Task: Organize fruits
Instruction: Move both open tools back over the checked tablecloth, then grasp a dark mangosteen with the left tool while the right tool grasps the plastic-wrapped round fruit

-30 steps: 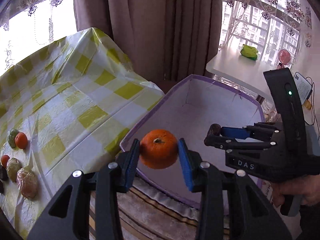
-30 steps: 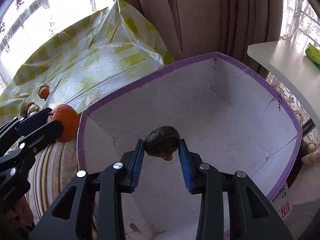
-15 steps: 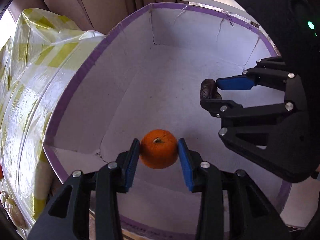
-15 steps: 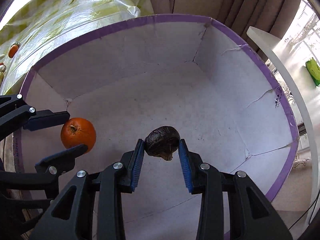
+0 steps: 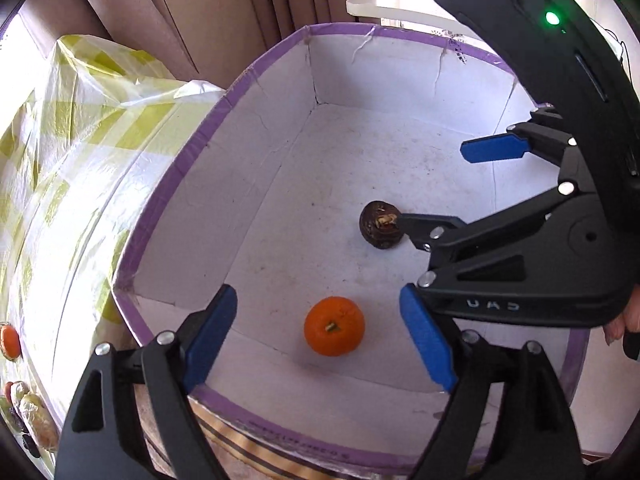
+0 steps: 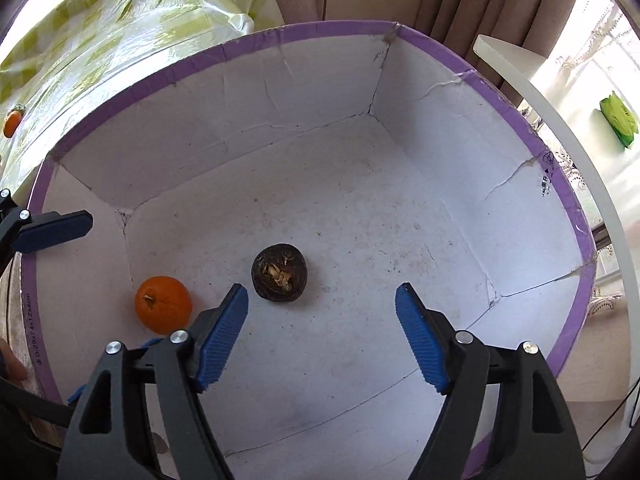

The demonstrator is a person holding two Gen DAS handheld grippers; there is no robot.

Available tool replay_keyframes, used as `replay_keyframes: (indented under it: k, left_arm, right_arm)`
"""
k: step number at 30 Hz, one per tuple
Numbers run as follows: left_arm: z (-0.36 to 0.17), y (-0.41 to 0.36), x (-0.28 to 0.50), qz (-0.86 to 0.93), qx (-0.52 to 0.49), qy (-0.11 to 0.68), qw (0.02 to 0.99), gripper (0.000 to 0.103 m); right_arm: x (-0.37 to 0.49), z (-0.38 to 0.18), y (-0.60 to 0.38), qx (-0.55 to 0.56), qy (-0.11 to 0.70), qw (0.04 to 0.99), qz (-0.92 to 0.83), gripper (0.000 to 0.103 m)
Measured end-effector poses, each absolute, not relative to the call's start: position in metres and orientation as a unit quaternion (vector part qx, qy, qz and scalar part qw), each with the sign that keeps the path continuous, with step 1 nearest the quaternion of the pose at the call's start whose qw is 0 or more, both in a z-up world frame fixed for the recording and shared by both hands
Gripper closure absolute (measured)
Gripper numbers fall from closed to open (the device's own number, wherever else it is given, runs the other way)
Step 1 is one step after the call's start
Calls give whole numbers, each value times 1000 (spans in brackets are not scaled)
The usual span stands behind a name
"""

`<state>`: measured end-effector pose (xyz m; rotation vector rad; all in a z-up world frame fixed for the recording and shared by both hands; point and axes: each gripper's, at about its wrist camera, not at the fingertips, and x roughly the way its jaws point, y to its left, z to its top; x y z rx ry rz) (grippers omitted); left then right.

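A white cardboard box with a purple rim (image 5: 172, 184) (image 6: 280, 34) fills both views. On its floor lie an orange (image 5: 334, 326) (image 6: 162, 304) and a dark brown wrinkled fruit (image 5: 380, 224) (image 6: 280, 272), apart from each other. My left gripper (image 5: 318, 296) hangs over the orange with its jaws opening; the pads do not touch it. My right gripper (image 6: 320, 292) (image 5: 434, 186) hangs over the dark fruit, jaws also opening and pads clear of it. One blue pad of the left fingers (image 6: 56, 228) shows at the right wrist view's left edge.
A table under a yellow-checked plastic cloth (image 5: 80, 140) stands left of the box, with a small orange (image 5: 9, 342) (image 6: 12, 124) and pale wrapped fruits (image 5: 32, 412) on it. Brown curtains (image 5: 200, 20) hang behind. A white shelf (image 6: 560, 100) with a green packet (image 6: 618, 120) is at the right.
Both grippers came down into the box, each shut on its fruit, then spread their jaws. The orange and the dark fruit dropped onto the box floor.
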<state>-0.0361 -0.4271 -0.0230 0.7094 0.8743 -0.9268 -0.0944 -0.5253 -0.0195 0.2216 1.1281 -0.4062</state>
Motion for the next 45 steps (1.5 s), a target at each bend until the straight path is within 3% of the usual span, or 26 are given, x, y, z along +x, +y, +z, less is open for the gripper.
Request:
replay_keyframes:
  k: [1,3,9,13,18,23,32,38,45]
  left_arm:
    - [-17,-421,-37,-419,319,385,758,14]
    - [1,-403,-39,-419,296,354,782,1]
    - [57,-332,-54,-414,189,208,866,1]
    - [68,-293,-56,-358,222,136,896,1]
    - [75,-259,-61,-327,256,108,903,1]
    - [75,-225,-44,-259,238,135,926,1]
    - [89,-112,17,-126,94,210,965,1]
    - [75,-43,66,-66,2,290,955,17]
    - [49,-8,105,-16,-28,351,936,28]
  right_arm:
    - [-98,-14,-527,113,523,822,-196,15]
    - [-95,3,-531,132,506,826,-209,16]
    - [-94,48,-536,150,439,850,-250,16]
    - [-89,73,-505,128,371,896,-206,16]
    - [-64,84,-466,173,331,918,-133,16]
    - [-30,86,-404,143,319,932,-94,16]
    - [30,53,-329,124,360,925,-16,16]
    - [49,54,-274,72,349,933,55,16]
    - [56,53,-215,-13,334,936,114,16]
